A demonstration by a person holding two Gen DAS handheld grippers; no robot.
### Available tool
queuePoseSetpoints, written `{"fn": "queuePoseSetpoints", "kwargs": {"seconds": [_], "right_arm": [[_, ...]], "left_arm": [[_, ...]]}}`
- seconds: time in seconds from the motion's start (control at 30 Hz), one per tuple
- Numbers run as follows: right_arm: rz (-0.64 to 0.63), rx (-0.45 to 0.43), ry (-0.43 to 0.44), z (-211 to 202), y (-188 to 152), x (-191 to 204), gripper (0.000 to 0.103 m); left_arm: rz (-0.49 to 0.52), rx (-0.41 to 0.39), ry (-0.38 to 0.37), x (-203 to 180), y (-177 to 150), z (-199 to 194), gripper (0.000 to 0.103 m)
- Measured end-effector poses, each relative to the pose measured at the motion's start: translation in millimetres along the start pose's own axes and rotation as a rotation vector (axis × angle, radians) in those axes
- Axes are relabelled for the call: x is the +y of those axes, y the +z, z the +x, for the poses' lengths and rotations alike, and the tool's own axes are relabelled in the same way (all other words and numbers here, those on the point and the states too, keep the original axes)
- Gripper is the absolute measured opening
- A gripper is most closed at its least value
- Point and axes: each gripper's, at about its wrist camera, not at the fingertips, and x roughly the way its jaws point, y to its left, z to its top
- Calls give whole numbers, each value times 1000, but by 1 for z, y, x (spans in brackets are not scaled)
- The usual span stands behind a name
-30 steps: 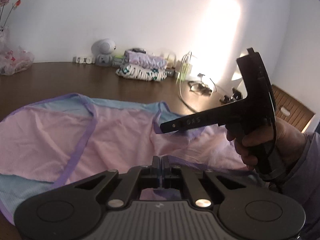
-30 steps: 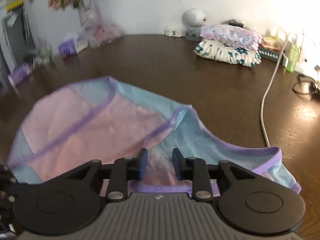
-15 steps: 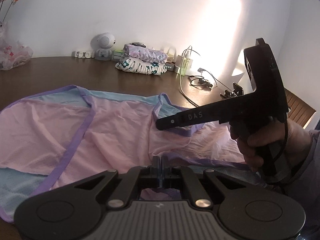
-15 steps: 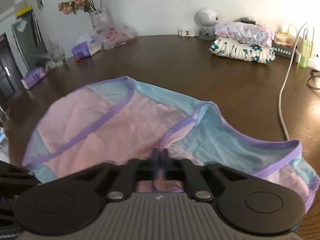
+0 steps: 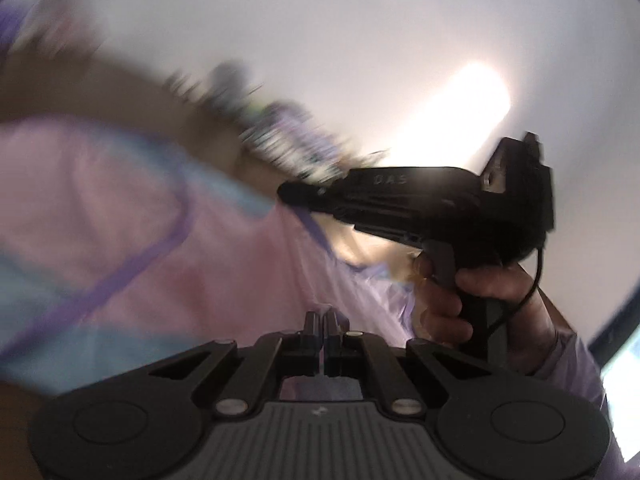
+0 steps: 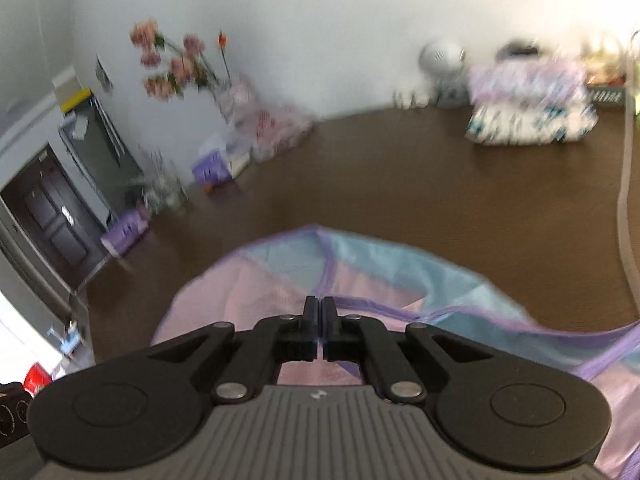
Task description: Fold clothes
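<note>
The left gripper (image 5: 323,322) is closed, its 2 fingers pressed together with a thin strip of purple hem pinched between them; it has hold of the garment (image 5: 132,216), a pink and pale blue piece with purple trim. From the left wrist view the picture is tilted and smeared, and the cloth rises from the left gripper up to the right gripper (image 5: 290,192), whose closed tip also meets the purple edge. A hand (image 5: 472,300) in a lilac sleeve (image 5: 568,364) grips the right gripper's handle. In the right wrist view the right gripper's (image 6: 320,312) fingers are shut tight against each other, with the pink cloth directly at and under them, so it holds the garment too. Ahead of it the garment spreads over the near part of the brown table (image 6: 400,184), pink at the left and blue at the right. Well apart from it, at the table's far edge by the white wall, sit a stack of 2 folded clothes (image 6: 528,108), a round white gadget (image 6: 442,60) just beside the stack, and a vase of pink flowers (image 6: 180,64) farther left. A white cable (image 6: 626,208) runs along the table's right side.
</note>
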Motion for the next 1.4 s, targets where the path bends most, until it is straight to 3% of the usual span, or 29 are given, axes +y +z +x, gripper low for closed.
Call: {"fn": "queuePoseSetpoints", "kwargs": {"seconds": [0.07, 0.1, 0.17, 0.23, 0.27, 0.3, 0.37, 0.5, 0.6, 0.7, 0.77, 0.87, 0.93, 0.97, 1.0, 1.2, 1.3, 1.4], "right_arm": [[-12, 34, -40, 21, -5, 5, 4], [-21, 34, -71, 21, -9, 8, 5], [-13, -20, -103, 1, -11, 7, 9], [2, -100, -131, -31, -13, 5, 28], [-11, -146, -175, -52, -19, 4, 39], [-25, -188, -218, -72, -24, 3, 40], [-58, -177, -278, -99, -41, 1, 40], [-108, -90, -266, -104, -85, 21, 40], [-171, -23, -226, -95, -119, 43, 40], [-264, -29, -100, -90, -140, 63, 40], [-298, -32, -65, -83, -144, 69, 40], [-286, -12, -82, -63, -140, 72, 38], [-263, 1, -103, -56, -140, 69, 24], [-274, 1, -114, -59, -142, 70, 13], [-283, 1, -124, -61, -144, 71, 13], [-273, -53, -133, -95, -147, 76, 12], [-284, -22, -154, -95, -149, 77, 13], [-281, -43, -159, -98, -150, 78, 14]], "left_arm": [[-95, 4, 17, 17, -2, -2, 3], [-134, 7, 19, 24, -2, -3, 11], [-152, 2, -8, 31, 2, -10, 19], [-127, -29, -27, 30, 7, -18, 34], [-100, -50, -33, 28, 10, -22, 47], [-73, -60, -37, 27, 13, -24, 49], [-33, -37, -53, 28, 18, -22, 49], [44, -9, -39, 37, 26, -24, 49], [138, -21, 72, 50, 33, -42, 49], [297, 22, 176, 55, 34, -58, 49], [379, 43, 200, 56, 30, -65, 49], [452, 56, 227, 57, 23, -69, 45], [469, 63, 236, 60, 22, -70, 30], [485, 65, 239, 61, 21, -69, 13], [503, 67, 238, 62, 21, -69, 4], [589, 85, 209, 66, 20, -73, 2], [599, 88, 204, 69, 21, -74, 2], [601, 88, 187, 70, 22, -78, 9]]}}
